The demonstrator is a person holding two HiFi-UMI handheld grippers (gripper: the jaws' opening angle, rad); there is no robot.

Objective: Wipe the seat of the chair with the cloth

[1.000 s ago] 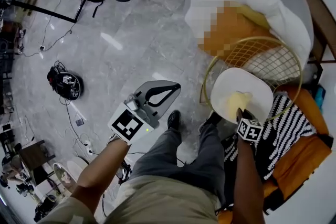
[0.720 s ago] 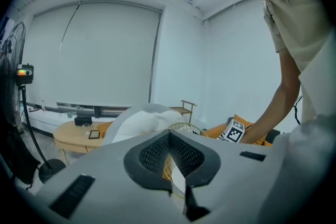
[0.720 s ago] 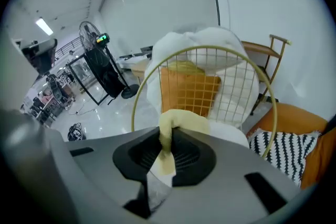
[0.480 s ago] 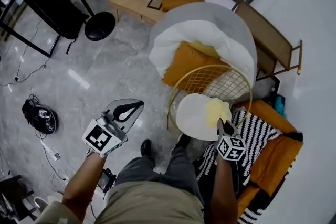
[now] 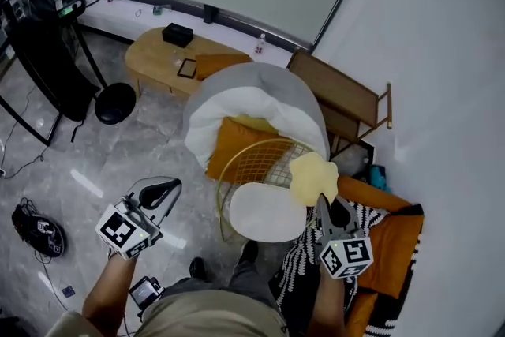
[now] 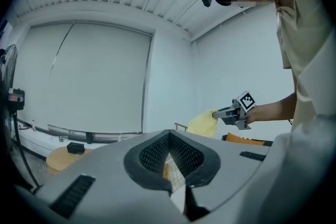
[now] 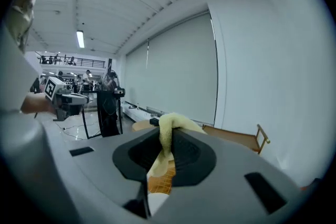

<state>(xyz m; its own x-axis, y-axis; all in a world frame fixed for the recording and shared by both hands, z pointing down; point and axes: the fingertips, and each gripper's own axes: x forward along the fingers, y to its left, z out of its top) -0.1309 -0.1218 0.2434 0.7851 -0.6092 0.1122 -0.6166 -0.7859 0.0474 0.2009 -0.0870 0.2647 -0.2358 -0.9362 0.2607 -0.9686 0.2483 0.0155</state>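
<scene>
Two dark pads (image 7: 195,157) of the right gripper (image 7: 167,139) are closed tight on a bunched fold of the yellow cloth (image 7: 170,124), which humps over the jaw tips while a short tail drops back between the pads. Seen from the head, the cloth spreads out past the far end of that gripper and hangs in the air at the far right edge of the round white chair seat (image 5: 264,213), just in front of the gold wire back (image 5: 254,160). It appears to be clear of the seat, though contact cannot be ruled out from above.

The cloth looks light, soft and limp, likely to fold and drag rather than hold a shape. It is gripped at one gathered edge, which leaves the loose body free to lie flat for wiping. Its long axis follows the line of the jaws, running from near to far, with the free end pointing away from the person toward the wire back. The seat itself lies flat, face up.

Out to the left, well apart from the chair, the left gripper (image 5: 164,190) is held over the grey floor (image 5: 95,162) with its jaws meeting at the tips and nothing between them. Beyond the chair stand a white padded armchair (image 5: 260,95) with an orange cushion (image 5: 233,144), and a wooden table (image 5: 154,58) further off.
</scene>
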